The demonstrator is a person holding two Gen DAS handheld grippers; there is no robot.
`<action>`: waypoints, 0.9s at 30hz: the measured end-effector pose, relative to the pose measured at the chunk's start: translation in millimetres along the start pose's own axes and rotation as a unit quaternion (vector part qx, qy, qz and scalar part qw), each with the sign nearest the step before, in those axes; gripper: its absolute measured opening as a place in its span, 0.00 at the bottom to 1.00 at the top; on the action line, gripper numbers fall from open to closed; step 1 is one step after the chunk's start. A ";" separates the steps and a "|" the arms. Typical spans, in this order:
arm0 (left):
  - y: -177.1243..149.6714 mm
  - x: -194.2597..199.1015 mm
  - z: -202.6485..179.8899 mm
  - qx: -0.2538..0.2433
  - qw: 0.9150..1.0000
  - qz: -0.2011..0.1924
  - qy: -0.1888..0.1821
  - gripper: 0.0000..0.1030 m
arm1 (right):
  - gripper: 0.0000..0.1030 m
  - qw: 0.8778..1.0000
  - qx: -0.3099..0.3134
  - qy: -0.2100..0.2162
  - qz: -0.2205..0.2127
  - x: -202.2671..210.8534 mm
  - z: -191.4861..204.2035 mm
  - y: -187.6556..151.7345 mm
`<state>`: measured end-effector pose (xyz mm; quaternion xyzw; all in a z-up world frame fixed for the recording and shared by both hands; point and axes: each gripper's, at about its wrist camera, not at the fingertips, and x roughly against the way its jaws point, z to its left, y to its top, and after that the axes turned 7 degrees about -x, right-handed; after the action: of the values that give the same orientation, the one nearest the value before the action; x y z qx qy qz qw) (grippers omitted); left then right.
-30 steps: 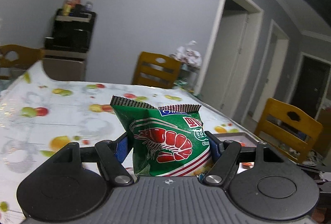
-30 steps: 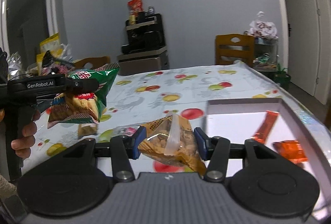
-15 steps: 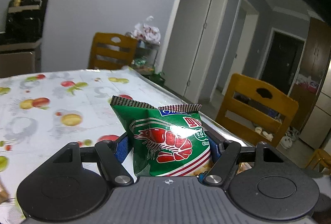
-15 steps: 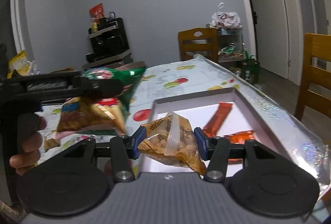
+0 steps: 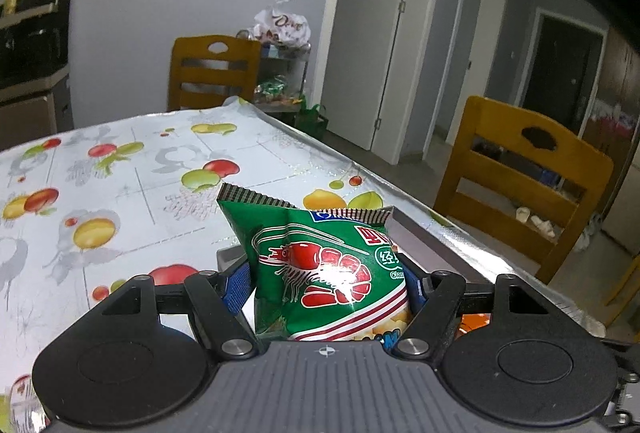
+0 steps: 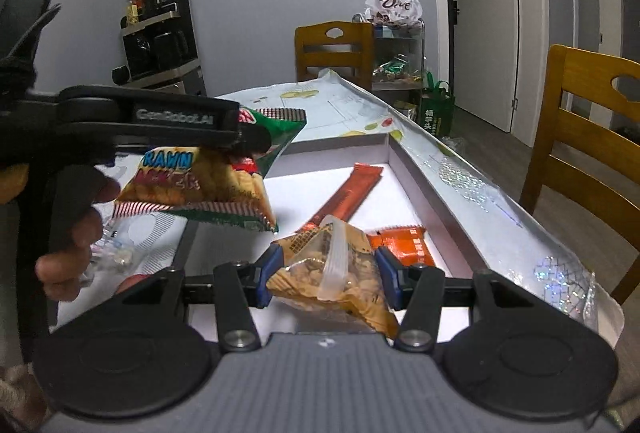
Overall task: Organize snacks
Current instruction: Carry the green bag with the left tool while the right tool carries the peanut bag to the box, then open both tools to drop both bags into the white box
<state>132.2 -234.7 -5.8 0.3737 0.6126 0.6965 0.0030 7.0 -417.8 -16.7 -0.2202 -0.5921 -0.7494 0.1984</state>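
My left gripper (image 5: pixel 326 283) is shut on a green prawn-cracker bag (image 5: pixel 320 269) and holds it upright above the near left part of the white tray (image 5: pixel 228 255). The same bag (image 6: pixel 200 189) shows in the right wrist view, under the left gripper (image 6: pixel 256 141). My right gripper (image 6: pixel 326 273) is shut on a clear bag of brown snacks (image 6: pixel 332 273) above the white tray (image 6: pixel 424 185). An orange stick pack (image 6: pixel 348 193) and an orange wrapper (image 6: pixel 404 247) lie in the tray.
The table (image 5: pixel 100 193) has a fruit-print cloth. A small clear packet (image 6: pixel 112 257) lies left of the tray. Wooden chairs stand at the far end (image 5: pixel 214 71) and at the right (image 5: pixel 532 177). A dark shelf unit (image 6: pixel 160 41) stands by the wall.
Both grippers have swung right over the tray with their bags still held. The tray now lies directly beneath them.
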 end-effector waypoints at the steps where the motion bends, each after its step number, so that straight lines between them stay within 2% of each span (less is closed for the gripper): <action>1: 0.5 -3.2 -0.8 -0.002 1.000 0.000 0.002 0.69 | 0.49 1.000 -0.002 0.000 0.002 -1.4 -1.7 -0.2; 10: -8.4 -27.1 -5.5 -0.006 1.000 0.008 0.023 0.69 | 0.49 0.999 0.029 0.020 0.024 -11.8 10.1 -4.4; 19: -12.2 -37.7 -17.4 -0.037 0.998 0.005 0.045 0.71 | 0.49 0.997 0.050 0.041 0.032 -21.1 36.2 -5.2; 21: -12.6 -37.6 -18.0 -0.040 0.998 0.006 0.046 0.74 | 0.49 0.997 0.052 0.041 0.035 -24.1 40.0 -5.7; 23: -13.2 -37.6 -18.1 -0.041 0.998 0.012 0.045 0.84 | 0.49 0.997 0.050 0.040 0.039 -27.4 42.5 -4.7; 27: -14.2 -33.6 -11.6 -0.024 0.999 0.015 0.042 0.92 | 0.49 0.997 0.041 0.039 0.043 -30.3 44.1 -1.2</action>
<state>143.8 -256.6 -35.0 0.3532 0.5899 0.7257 -0.0242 35.6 -373.5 -25.8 -0.2078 -0.6044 -0.7230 0.2622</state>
